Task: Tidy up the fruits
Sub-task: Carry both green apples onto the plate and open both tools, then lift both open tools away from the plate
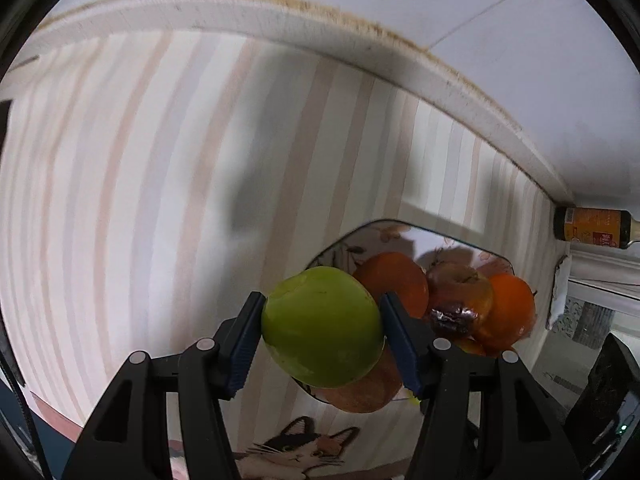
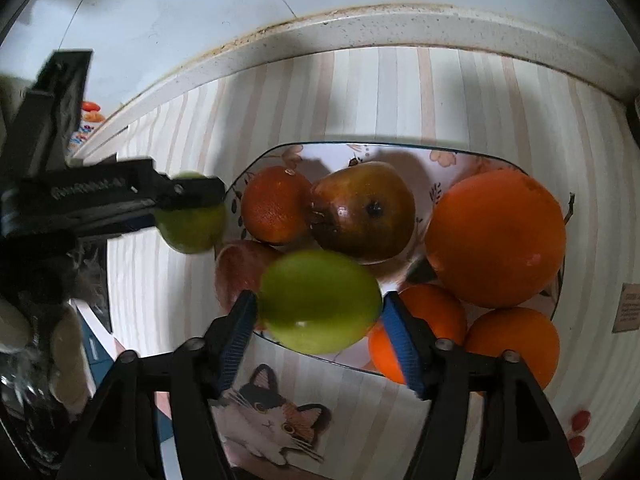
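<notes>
In the left wrist view my left gripper (image 1: 322, 308) is shut on a green apple (image 1: 322, 326), both blue pads against its sides, just left of a flowered plate (image 1: 380, 222). The right wrist view shows that left gripper (image 2: 188, 196) holding its apple (image 2: 192, 228) beside the plate's left rim. My right gripper (image 2: 320, 312) stands open over the plate's (image 2: 360, 145) near-left edge. A second green apple (image 2: 320, 300), blurred, is between its fingertips, and the pads do not seem to press it. Several oranges (image 2: 496, 240), a reddish-brown pear (image 2: 362, 212) and a red apple (image 2: 236, 272) lie in the plate.
A striped cloth (image 2: 400, 92) with a cat picture (image 2: 276, 420) covers the counter, which ends at a raised white edge (image 2: 360, 28). A brown bottle (image 1: 592, 232) lies at the far right, and a black box (image 1: 608, 400) stands at the right edge.
</notes>
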